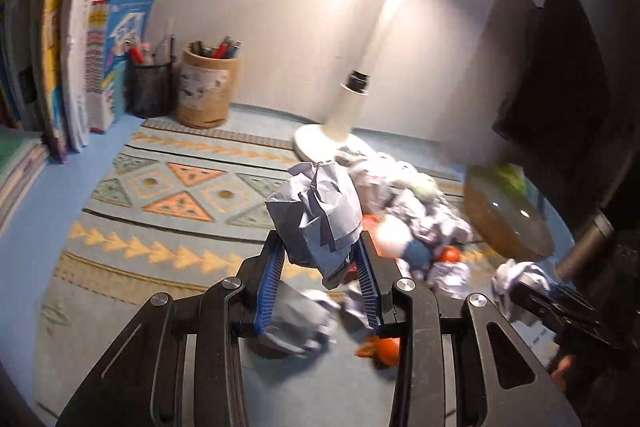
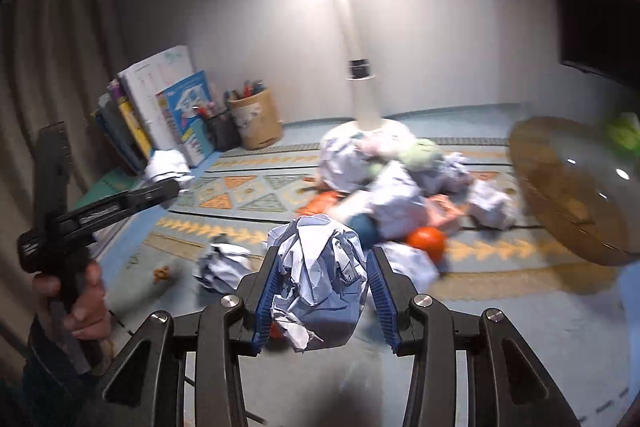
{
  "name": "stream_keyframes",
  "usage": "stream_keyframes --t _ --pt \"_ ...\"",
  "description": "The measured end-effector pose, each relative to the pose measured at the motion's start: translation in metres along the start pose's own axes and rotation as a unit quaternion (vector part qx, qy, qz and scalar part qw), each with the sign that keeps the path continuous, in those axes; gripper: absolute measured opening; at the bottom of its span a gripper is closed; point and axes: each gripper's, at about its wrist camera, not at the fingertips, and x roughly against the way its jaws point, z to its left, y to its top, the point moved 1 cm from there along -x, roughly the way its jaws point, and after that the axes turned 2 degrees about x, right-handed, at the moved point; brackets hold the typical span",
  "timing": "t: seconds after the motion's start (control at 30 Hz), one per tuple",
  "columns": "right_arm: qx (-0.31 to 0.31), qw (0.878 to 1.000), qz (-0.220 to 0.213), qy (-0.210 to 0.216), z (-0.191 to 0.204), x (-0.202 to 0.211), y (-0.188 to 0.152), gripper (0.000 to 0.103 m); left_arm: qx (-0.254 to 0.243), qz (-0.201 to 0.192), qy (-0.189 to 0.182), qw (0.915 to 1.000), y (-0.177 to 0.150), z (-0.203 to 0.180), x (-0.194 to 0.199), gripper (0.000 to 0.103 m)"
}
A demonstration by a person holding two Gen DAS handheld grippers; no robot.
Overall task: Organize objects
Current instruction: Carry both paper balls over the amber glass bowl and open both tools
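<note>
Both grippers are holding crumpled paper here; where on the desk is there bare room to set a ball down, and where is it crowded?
Free: the patterned mat between the wooden pen cup, the leaning books and the left gripper. Also the plain blue strip beside the books. Crowded: the paper-and-toy pile at the lamp base, running right to the glass bowl.

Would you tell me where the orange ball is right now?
In the right wrist view, the orange ball lies on the patterned mat, right of centre, at the near edge of the crumpled-paper pile.
</note>
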Motion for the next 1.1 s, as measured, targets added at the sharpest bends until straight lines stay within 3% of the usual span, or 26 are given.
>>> stream_keyframes --t 0.1,0.3,0.37,0.5,0.63,0.67,0.77,0.9,1.1 --pt "-0.039 0.998 0.031 -0.046 -0.047 0.001 -0.019 0.042 -0.034 0.020 -0.026 0.9989 -0.023 -0.037 -0.004 0.033" --pt "-0.071 0.994 0.072 -0.045 -0.097 -0.015 -0.047 0.043 -0.095 0.065 -0.032 0.9928 -0.060 -0.098 -0.034 0.033" --pt "-0.072 0.993 0.082 -0.042 -0.102 -0.021 -0.055 0.043 -0.102 0.075 -0.025 0.9916 -0.066 -0.105 -0.043 0.033" --pt "-0.069 0.993 0.086 -0.032 -0.105 -0.023 -0.060 0.055 -0.100 0.092 -0.024 0.9904 -0.076 -0.113 -0.051 0.033" --pt "-0.070 0.993 0.090 -0.032 -0.108 -0.025 -0.061 0.055 -0.102 0.100 -0.018 0.9896 -0.081 -0.118 -0.051 0.033" --pt "-0.069 0.993 0.087 -0.035 -0.109 -0.024 -0.062 0.055 -0.103 0.100 -0.019 0.9894 -0.081 -0.120 -0.049 0.033" --pt "-0.074 0.994 0.072 -0.035 -0.112 -0.015 -0.061 0.039 -0.118 0.094 -0.018 0.9884 -0.076 -0.135 -0.043 0.033" --pt "-0.073 0.996 0.027 -0.034 -0.114 0.012 -0.038 0.039 -0.136 0.071 -0.036 0.9875 -0.051 -0.165 -0.033 0.033" --pt "-0.089 0.988 -0.099 -0.077 -0.137 0.080 0.029 0.039 -0.113 0.019 -0.059 0.9916 0.007 -0.217 -0.043 0.033"
